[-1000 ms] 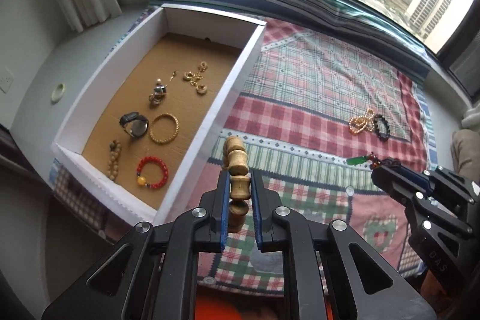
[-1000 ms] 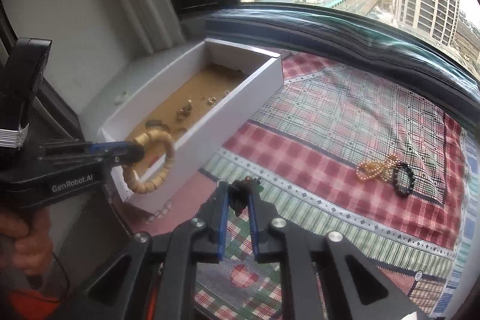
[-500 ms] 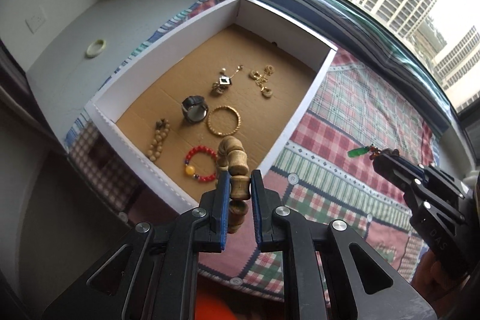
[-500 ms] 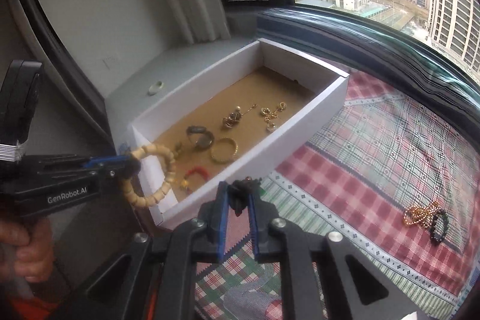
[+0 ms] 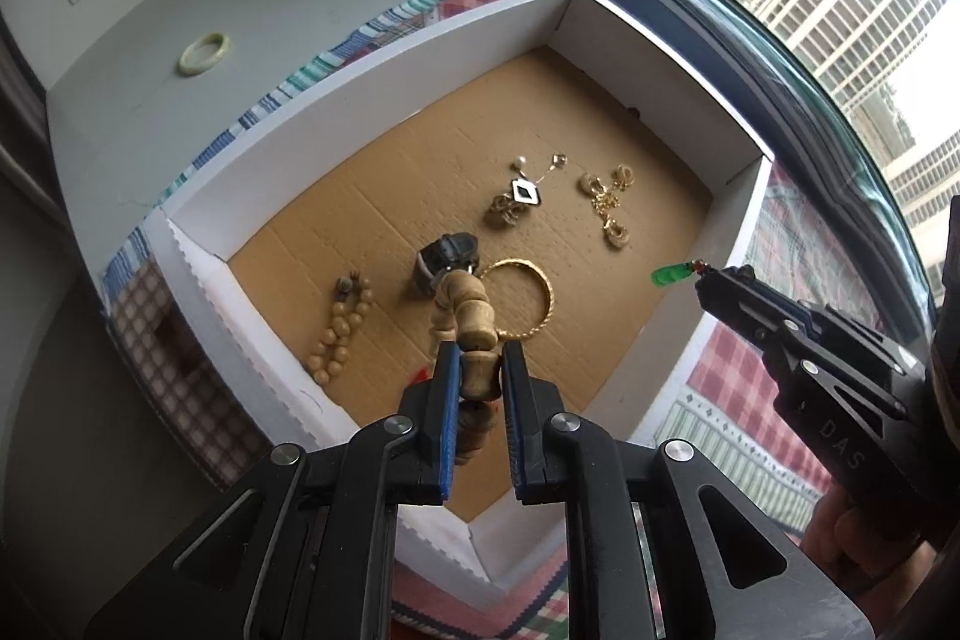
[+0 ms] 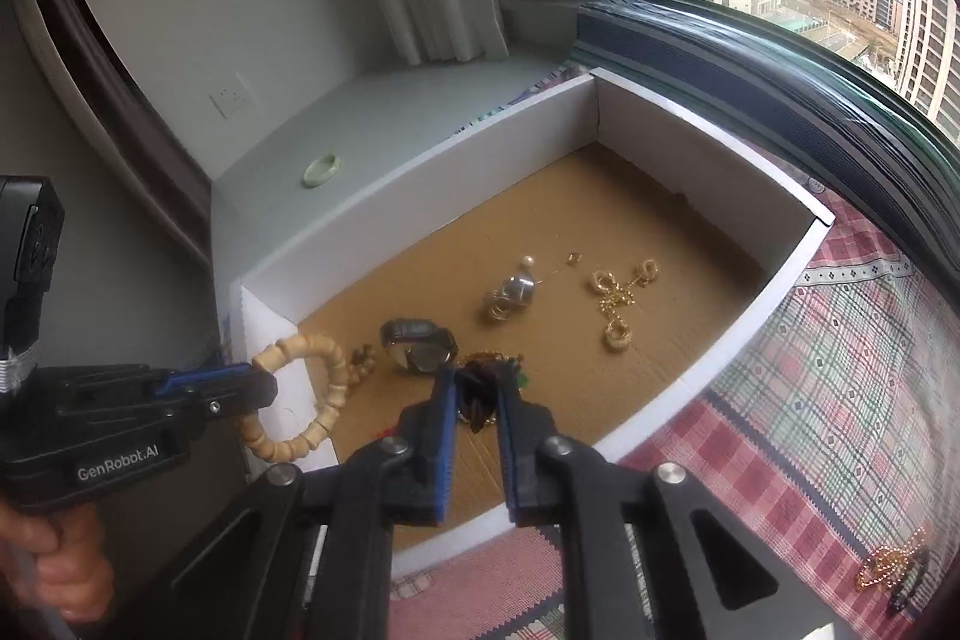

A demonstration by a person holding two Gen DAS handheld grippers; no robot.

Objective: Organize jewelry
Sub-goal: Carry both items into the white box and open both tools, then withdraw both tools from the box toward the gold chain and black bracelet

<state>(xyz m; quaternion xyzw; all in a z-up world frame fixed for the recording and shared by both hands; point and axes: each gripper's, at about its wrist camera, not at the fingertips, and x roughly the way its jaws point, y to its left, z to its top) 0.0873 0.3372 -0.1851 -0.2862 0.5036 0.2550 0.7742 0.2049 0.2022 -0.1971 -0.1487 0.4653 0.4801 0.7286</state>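
**Left wrist view: bracelet held over the jewelry box**

A plaid cloth [image 6: 840, 370] is spread beside a high-rise window; "GenRobot.AI" is read on the left claw [image 5: 477, 370], clamped on a wooden bead bracelet [image 5: 465, 307] above the white box [image 5: 372, 58]; "DAS" is read on the right claw [image 6: 474, 388], pinching a green-tipped pendant [image 5: 669, 274].

left gripper [image 6: 264, 388]: "GenRobot.AI" | right gripper [image 5: 714, 280]: "DAS"

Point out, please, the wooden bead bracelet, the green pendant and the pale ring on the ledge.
wooden bead bracelet [image 5: 477, 323], left wrist view, on a bead just above the gripper's fingers.
green pendant [image 5: 669, 275], left wrist view, on the green stone.
pale ring [image 6: 322, 170], right wrist view, on its band.
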